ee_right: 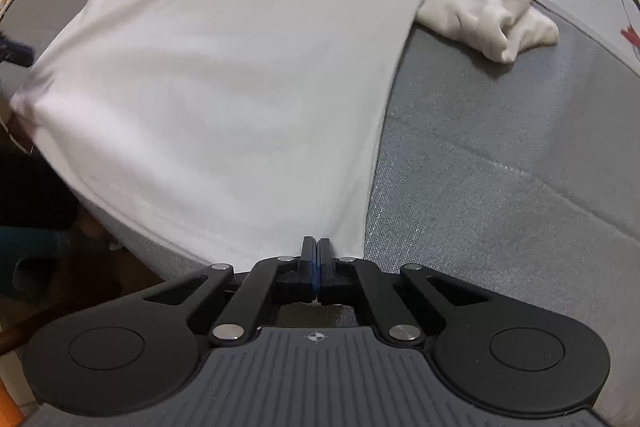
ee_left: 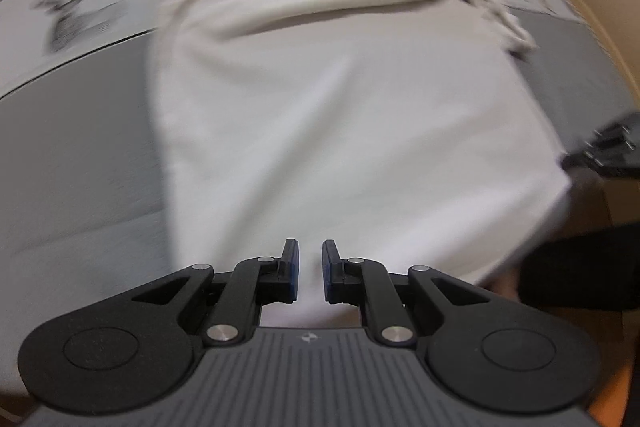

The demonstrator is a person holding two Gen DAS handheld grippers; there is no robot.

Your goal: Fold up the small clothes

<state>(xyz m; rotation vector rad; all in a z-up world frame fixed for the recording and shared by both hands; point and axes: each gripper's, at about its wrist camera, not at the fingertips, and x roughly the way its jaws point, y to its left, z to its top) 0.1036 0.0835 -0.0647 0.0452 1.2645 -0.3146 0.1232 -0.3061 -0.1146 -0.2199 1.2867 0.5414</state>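
A white garment (ee_left: 340,115) lies spread on a grey padded surface (ee_left: 72,155), its far part bunched into folds. My left gripper (ee_left: 310,247) hovers over the near hem with a small gap between its blue pads; cloth shows through the gap, not clearly pinched. In the right wrist view the same white garment (ee_right: 224,95) stretches away from me, and my right gripper (ee_right: 316,247) is shut on its near hem corner. The right gripper also shows at the right edge of the left wrist view (ee_left: 608,147).
A crumpled cream cloth (ee_right: 496,15) lies at the far right on the grey surface (ee_right: 500,167). Printed sheets (ee_left: 80,11) lie beyond the garment. The surface's near-left edge drops to a dark floor area (ee_right: 36,219).
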